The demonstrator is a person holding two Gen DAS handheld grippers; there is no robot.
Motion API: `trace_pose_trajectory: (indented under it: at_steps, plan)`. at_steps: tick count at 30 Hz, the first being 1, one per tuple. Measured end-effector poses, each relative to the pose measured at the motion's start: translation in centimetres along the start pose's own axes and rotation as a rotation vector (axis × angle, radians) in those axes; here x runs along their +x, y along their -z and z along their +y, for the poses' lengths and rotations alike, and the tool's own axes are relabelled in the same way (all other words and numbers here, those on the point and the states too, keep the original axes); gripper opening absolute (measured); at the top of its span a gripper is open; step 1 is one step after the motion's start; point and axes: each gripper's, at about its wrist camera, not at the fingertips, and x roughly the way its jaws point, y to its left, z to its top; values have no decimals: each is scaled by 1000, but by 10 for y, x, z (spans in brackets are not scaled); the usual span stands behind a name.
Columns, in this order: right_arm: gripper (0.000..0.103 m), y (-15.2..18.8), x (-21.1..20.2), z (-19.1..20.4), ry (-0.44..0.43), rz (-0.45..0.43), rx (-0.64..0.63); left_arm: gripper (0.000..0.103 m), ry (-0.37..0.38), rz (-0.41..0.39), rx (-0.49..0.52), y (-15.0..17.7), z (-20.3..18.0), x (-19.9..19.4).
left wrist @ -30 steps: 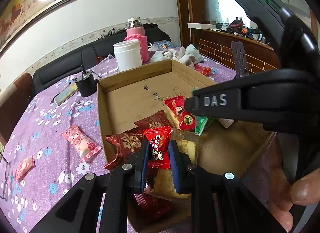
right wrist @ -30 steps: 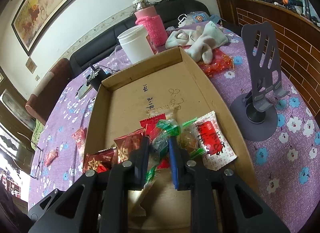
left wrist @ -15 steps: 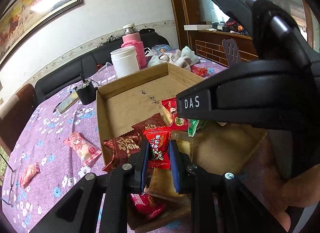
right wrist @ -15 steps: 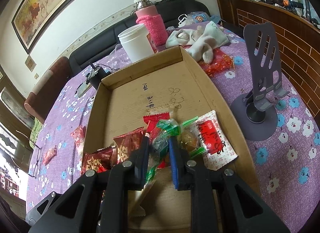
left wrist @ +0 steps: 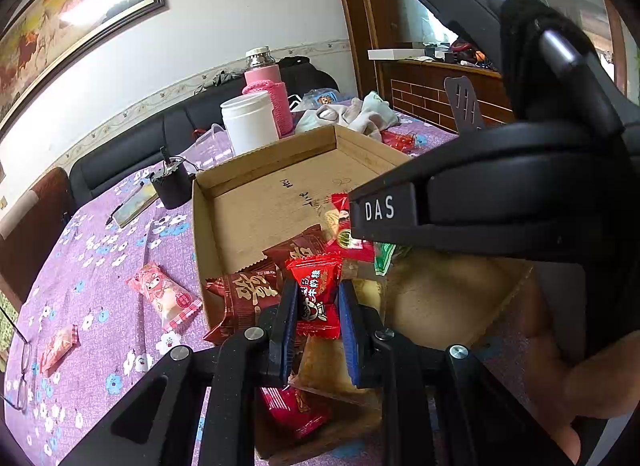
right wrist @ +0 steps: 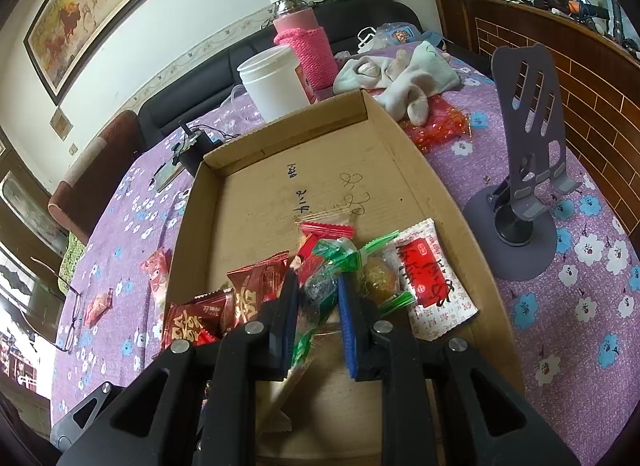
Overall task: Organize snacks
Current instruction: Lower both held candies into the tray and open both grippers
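Note:
A shallow cardboard tray (right wrist: 400, 145) (left wrist: 256, 169) lies on the purple flowered tablecloth and holds several wrapped snacks at its near end. My left gripper (left wrist: 318, 298) is shut on a red candy packet (left wrist: 316, 286) over the tray's near edge. My right gripper (right wrist: 316, 298) is shut on a green-wrapped candy (right wrist: 328, 286) above the tray; its black body (left wrist: 500, 205) fills the right of the left wrist view. Dark red packets (right wrist: 256, 290) and a white-and-red sachet (right wrist: 428, 274) lie in the tray. A pink snack (left wrist: 164, 298) and a small red one (left wrist: 58, 348) lie on the cloth left of the tray.
Behind the tray stand a white jar (right wrist: 276, 81) and a pink-sleeved flask (right wrist: 304, 45), with a pile of cloth (right wrist: 400, 77) beside them. A grey phone stand (right wrist: 524, 169) is to the right. Glasses (right wrist: 68, 306), a phone and a black cup lie left. A black sofa lines the wall.
The left gripper has risen and pulled back a little with the red packet. The right gripper keeps its green candy nearly still over the tray.

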Motion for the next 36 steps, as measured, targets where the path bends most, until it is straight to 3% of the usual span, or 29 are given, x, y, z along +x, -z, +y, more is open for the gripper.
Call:
trace_pose_trajectory:
  at_steps: [36]
  plan:
    - [19, -1, 0, 2, 0, 0, -2, 20, 6, -5, 3, 0, -2, -1]
